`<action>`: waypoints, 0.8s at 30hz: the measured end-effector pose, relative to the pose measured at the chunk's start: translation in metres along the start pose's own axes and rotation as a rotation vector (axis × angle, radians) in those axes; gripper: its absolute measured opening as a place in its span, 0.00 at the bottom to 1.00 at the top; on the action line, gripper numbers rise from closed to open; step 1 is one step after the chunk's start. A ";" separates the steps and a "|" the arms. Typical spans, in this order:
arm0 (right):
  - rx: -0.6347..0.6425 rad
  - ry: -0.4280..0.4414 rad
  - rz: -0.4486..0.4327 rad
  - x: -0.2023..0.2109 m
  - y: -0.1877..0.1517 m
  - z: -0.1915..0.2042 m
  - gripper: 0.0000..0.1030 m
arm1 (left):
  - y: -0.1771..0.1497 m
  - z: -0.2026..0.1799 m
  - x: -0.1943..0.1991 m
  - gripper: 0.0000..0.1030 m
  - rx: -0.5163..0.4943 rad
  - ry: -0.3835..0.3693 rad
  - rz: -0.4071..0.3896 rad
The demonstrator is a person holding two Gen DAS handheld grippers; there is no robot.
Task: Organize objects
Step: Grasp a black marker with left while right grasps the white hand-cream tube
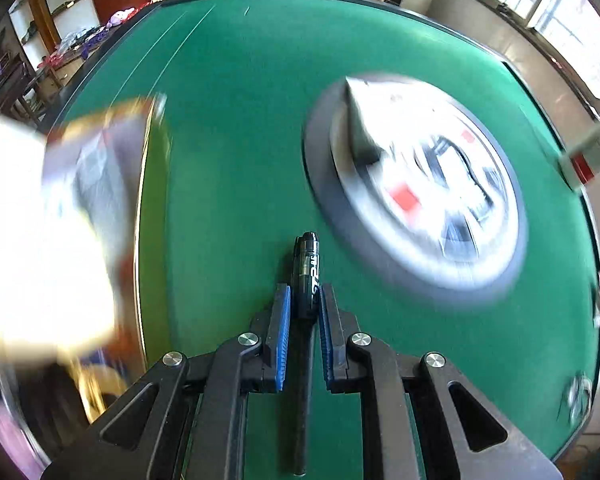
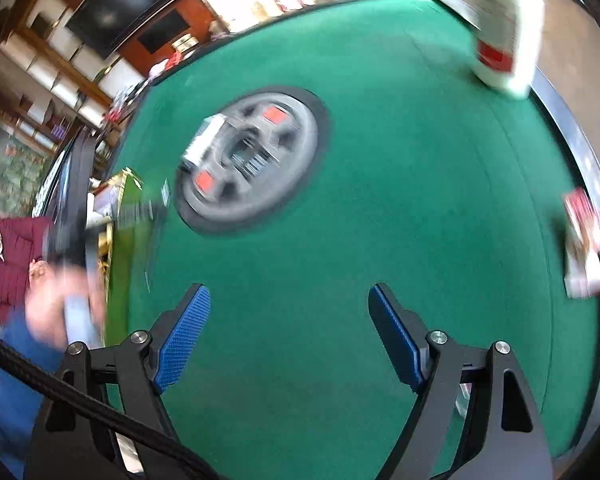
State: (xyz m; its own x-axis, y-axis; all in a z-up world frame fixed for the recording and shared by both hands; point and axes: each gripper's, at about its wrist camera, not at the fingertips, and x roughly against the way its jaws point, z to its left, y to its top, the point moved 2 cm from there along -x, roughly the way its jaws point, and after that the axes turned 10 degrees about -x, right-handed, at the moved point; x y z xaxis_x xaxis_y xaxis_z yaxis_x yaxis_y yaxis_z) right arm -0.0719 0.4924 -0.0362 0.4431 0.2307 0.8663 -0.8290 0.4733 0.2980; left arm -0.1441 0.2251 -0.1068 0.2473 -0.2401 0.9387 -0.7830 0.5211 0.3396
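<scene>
Blue fingers (image 1: 284, 332) of the left gripper (image 1: 302, 300) sit closest to the camera, and they are squeezed tight on a black pen (image 1: 307, 276). That pen is the only thing picked up so far. It pokes out past the finger tips and hangs over the green tabletop (image 1: 236, 120), not touching it as far as I can tell. Off to the left of the pen is a box (image 1: 112, 152) with a green side, but it is very blurry, so I cannot say what is in it or if the pen belongs there. In the middle of the tabletop is a round disc (image 1: 420, 184) with red squares on it, and a white thing lies on top of it, too blurry to name. The right gripper (image 2: 290, 334) holds nothing; its fingers (image 2: 182, 336) stand wide apart over bare green cloth. A white bottle (image 2: 504, 28) with a red label stands far off near the tabletop's back edge. A small red and white pack (image 2: 584, 248) lies by the right edge. Both look like they are waiting to be tidied. A hand (image 2: 56, 304) shows at the left edge of the right view, blurry. My guess is the job has only just begun: one pen is lifted, nothing is clearly put away, and the bottle, the pack and the white thing are left to do.
</scene>
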 end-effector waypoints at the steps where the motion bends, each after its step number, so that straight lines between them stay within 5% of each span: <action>1: 0.012 -0.014 0.009 -0.006 0.010 0.013 0.80 | -0.015 -0.002 0.005 0.11 -0.006 -0.001 -0.003; 4: 0.072 0.004 0.066 -0.043 0.043 0.062 0.80 | -0.055 -0.014 0.018 0.11 -0.070 0.027 -0.014; 10: 0.078 -0.092 0.144 -0.133 0.082 0.123 0.80 | -0.072 -0.029 0.038 0.11 -0.164 0.081 -0.051; 18: 0.117 -0.278 0.086 -0.174 0.097 0.155 0.76 | -0.080 -0.029 0.044 0.11 -0.187 0.073 -0.064; 21: 0.122 -0.312 0.107 -0.187 0.096 0.152 0.41 | -0.078 -0.030 0.039 0.11 -0.201 0.070 -0.062; 24: 0.162 -0.314 0.092 -0.182 0.091 0.149 0.27 | -0.079 -0.031 0.040 0.11 -0.212 0.069 -0.064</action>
State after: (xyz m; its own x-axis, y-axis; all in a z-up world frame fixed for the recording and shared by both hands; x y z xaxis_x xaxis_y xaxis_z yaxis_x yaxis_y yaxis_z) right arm -0.2786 0.3666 -0.1075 0.2586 -0.0177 0.9658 -0.9149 0.3164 0.2508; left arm -0.0545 0.1996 -0.0947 0.3366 -0.2260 0.9141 -0.6287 0.6688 0.3969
